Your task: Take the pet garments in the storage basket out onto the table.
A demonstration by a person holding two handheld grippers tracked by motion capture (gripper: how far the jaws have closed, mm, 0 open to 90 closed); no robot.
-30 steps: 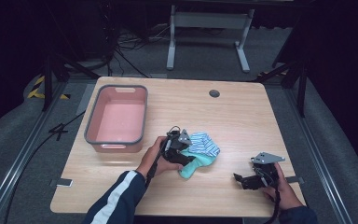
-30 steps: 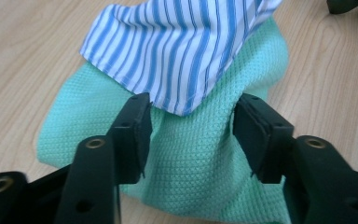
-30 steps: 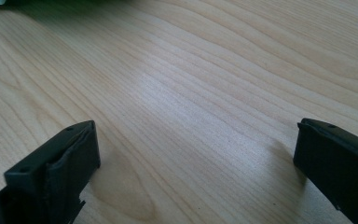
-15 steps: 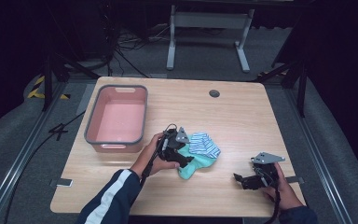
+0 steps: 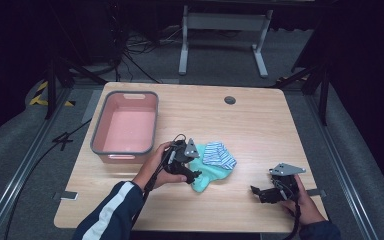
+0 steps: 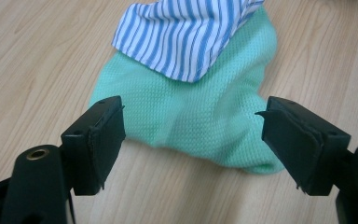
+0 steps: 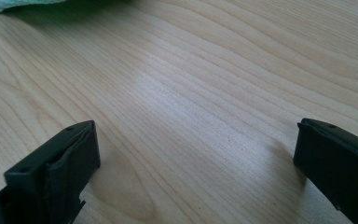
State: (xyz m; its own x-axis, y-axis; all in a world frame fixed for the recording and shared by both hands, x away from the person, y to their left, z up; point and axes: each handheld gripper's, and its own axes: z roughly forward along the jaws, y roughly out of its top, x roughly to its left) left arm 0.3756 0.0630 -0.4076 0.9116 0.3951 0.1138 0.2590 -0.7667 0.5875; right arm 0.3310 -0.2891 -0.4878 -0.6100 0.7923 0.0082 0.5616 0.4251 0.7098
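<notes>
Right claw point(image 5: 269, 192): near counter edge, resting low on bare wood, jaws wide, holding nothing; likely parked in reserve. Left claw point(image 5: 189, 167): jaws wide, straddling near corner of green cloth point(image 6: 200, 121), probably lining up to pinch it. Striped cloth point(image 6: 186, 32): lies on green cloth's far part. Pink bin point(image 5: 126, 125): beyond, at counter point(image 5: 260, 125) left, empty, plausibly destination. Left gripper view resolves mesh weave and overlap edge; high view gives layout, bin, both hands.
</notes>
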